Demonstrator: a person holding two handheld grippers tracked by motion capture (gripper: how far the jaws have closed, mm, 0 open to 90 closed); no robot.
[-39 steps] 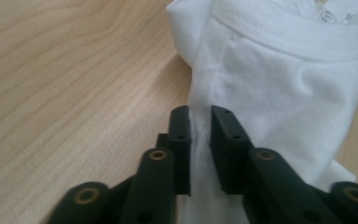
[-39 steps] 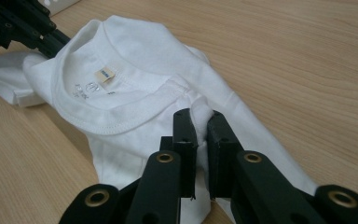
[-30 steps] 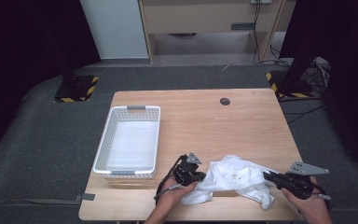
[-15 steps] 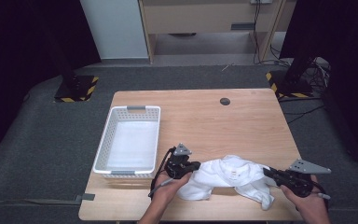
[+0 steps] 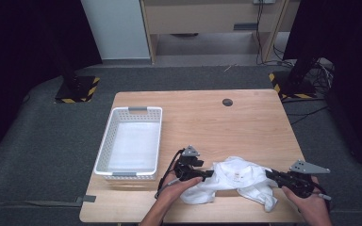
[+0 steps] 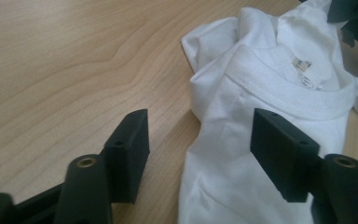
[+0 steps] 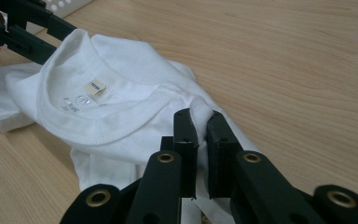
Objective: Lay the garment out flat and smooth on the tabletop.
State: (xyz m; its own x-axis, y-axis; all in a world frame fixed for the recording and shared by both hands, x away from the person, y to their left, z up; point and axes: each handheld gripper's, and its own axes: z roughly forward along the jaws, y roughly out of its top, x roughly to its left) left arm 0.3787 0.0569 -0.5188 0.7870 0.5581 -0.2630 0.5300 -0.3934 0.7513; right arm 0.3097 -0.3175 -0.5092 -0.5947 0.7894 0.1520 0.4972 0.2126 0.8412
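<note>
A crumpled white t-shirt [image 5: 238,181] lies near the front edge of the wooden table [image 5: 217,127], collar and label facing up. My left gripper [image 5: 209,173] is at the shirt's left end. In the left gripper view the shirt [image 6: 270,84] lies low between the spread jaws of this gripper [image 6: 200,140], which have just been opening, and the pads do not press it. My right gripper [image 5: 268,174] is at the shirt's right side. The right gripper view shows this gripper [image 7: 200,126] shut on a fold of the shirt [image 7: 121,107] beside the collar.
A white slotted basket [image 5: 104,146] stands on the table's left half, its inside bare. A small black round cap [image 5: 227,102] sits in the tabletop at the back. Dark floor surrounds the table, with stand bases at both back corners.
The left gripper's jaws have opened and let go of the shirt's left end, which now rests on the table. The right gripper has stayed in place, still gripping.
</note>
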